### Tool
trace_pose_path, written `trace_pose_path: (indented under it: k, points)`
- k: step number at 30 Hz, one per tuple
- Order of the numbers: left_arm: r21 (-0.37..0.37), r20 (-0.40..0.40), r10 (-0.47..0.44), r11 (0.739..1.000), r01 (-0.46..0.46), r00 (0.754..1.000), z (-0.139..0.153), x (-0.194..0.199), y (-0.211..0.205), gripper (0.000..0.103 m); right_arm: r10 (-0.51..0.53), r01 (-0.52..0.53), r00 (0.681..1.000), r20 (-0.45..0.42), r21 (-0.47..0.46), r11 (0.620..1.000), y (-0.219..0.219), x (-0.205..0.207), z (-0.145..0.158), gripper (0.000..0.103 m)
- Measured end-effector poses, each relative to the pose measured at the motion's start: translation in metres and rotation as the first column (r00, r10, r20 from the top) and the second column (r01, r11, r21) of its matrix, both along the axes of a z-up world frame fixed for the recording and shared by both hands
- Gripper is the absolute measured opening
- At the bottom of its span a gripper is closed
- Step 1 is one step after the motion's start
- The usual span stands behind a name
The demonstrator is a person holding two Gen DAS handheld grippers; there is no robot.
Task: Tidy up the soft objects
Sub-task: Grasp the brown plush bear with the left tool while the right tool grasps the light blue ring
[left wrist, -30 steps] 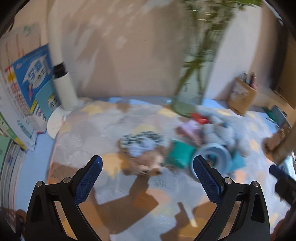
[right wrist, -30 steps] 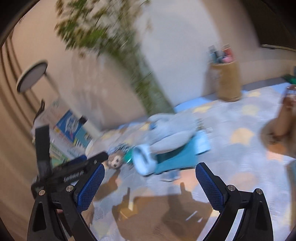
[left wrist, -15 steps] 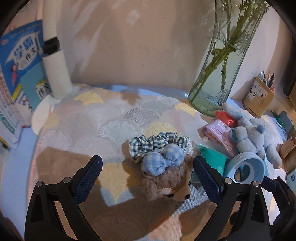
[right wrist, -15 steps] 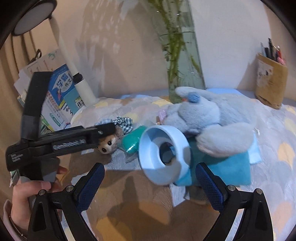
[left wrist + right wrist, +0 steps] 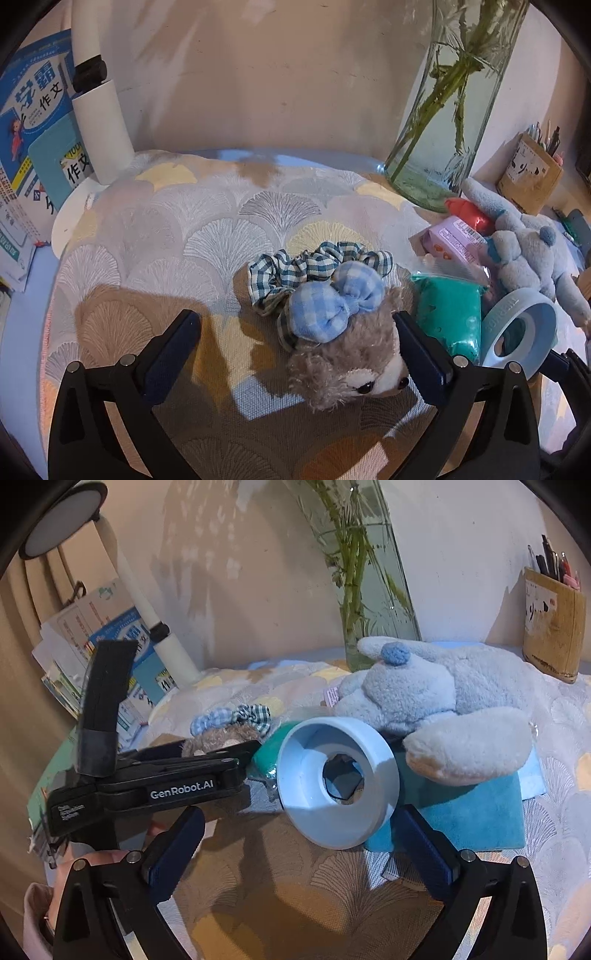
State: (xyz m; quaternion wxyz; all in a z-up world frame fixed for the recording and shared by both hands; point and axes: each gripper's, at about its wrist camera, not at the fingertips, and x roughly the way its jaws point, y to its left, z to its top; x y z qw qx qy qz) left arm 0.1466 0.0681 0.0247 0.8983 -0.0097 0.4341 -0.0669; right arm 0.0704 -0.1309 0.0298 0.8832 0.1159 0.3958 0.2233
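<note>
A small brown plush head (image 5: 351, 365) with a blue checked bow (image 5: 334, 306) lies on the patterned cloth, next to a checked scrunchie (image 5: 295, 267). My left gripper (image 5: 295, 343) is open, with the plush between its fingers, close to the right one. A grey-blue plush rabbit (image 5: 443, 698) lies on a teal cloth (image 5: 469, 812); it also shows in the left wrist view (image 5: 524, 254). My right gripper (image 5: 303, 842) is open and empty, just in front of a pale blue ring (image 5: 338, 782). The left gripper's body (image 5: 147, 775) shows in the right wrist view.
A glass vase with green stems (image 5: 454, 110) stands at the back. A teal pouch (image 5: 448, 317), a pink packet (image 5: 454, 240) and a red item (image 5: 469, 214) lie between the plushes. A white lamp post (image 5: 99, 122), books (image 5: 33, 122) and a pen holder (image 5: 554, 627) line the wall.
Both grippers have moved forward and lower towards the table. The brown plush now lies between the left gripper's fingers, and the blue ring is much closer to the right gripper.
</note>
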Motion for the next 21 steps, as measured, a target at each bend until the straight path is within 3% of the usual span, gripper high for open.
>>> trace_pose_path:
  k: [2,3,5,6,8,10,16,21]
  points:
    - [-0.034,0.013,-0.02,0.999,0.021,1.0,0.002,-0.001,0.002,0.1,-0.014,0.014,1.0,0.012,0.043,0.999,-0.007,-0.001,0.002,0.102]
    - [-0.063,0.024,-0.031,0.997,0.033,0.999,0.003,-0.003,0.003,0.098,-0.022,0.022,1.0,0.014,0.056,0.998,-0.009,-0.001,0.001,0.096]
    - [-0.113,0.048,-0.053,0.992,0.058,0.997,0.006,-0.003,0.003,0.078,-0.034,0.033,0.999,0.009,0.076,0.997,-0.012,0.0,0.0,0.08]
    - [-0.124,0.058,-0.059,0.99,0.066,0.997,0.007,-0.004,0.004,0.052,-0.039,0.038,0.999,0.001,0.081,0.996,-0.013,0.001,-0.001,0.068]
    - [-0.13,0.074,-0.072,0.988,0.081,0.995,0.009,-0.006,0.003,0.043,-0.053,0.054,0.999,-0.014,0.089,0.995,-0.017,0.003,-0.003,0.05]
    - [-0.127,0.098,-0.08,0.988,0.092,0.992,0.013,-0.008,0.001,0.042,-0.048,0.049,0.999,-0.014,0.117,0.992,-0.02,0.002,-0.003,0.02]
    - [-0.147,0.139,-0.065,0.985,0.085,0.988,0.018,-0.013,0.005,0.042,-0.041,0.038,0.999,0.023,0.118,0.992,-0.017,-0.002,0.001,0.019]
    - [-0.167,0.203,-0.048,0.982,0.083,0.978,0.025,-0.022,0.011,0.042,-0.051,0.039,0.997,0.065,0.171,0.984,-0.025,-0.007,0.006,0.019]
